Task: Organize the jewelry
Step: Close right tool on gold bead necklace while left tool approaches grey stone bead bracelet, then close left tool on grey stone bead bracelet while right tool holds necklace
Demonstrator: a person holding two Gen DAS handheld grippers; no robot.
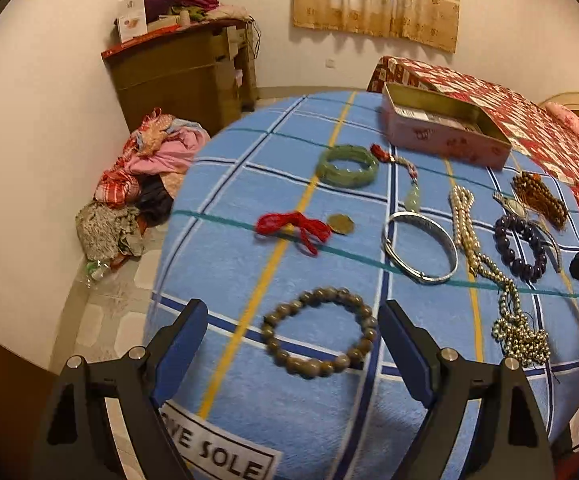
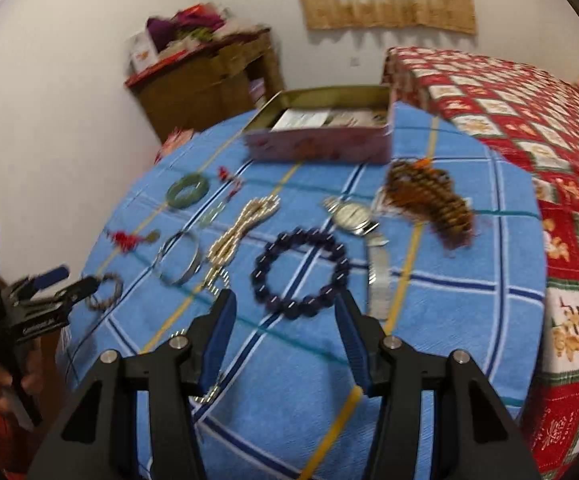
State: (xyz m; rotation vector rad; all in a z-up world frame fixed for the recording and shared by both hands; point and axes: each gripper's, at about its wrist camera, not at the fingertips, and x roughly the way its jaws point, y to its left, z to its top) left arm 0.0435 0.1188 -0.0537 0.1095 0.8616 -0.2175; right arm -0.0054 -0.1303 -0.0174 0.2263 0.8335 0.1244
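Observation:
Jewelry lies spread on a blue checked cloth [image 1: 249,380]. My left gripper [image 1: 293,316] is open, its fingers either side of a brown bead bracelet [image 1: 319,332]. My right gripper [image 2: 285,304] is open just short of a dark purple bead bracelet [image 2: 301,272]. Further off lie a green jade bangle [image 1: 347,166], a silver bangle [image 1: 419,246], a pearl strand [image 1: 463,220], a red cord with a coin [image 1: 301,226], a jade pendant [image 1: 411,196], a watch [image 2: 353,214] and a brown bead bundle [image 2: 429,200]. An open pink tin [image 1: 441,132] stands at the back.
A red patterned bedspread [image 2: 529,120] lies to the right. A wooden cabinet [image 1: 185,68] piled with clothes stands by the wall, with a heap of clothes [image 1: 141,188] on the floor beside the cloth's left edge. The left gripper also shows in the right wrist view [image 2: 77,284].

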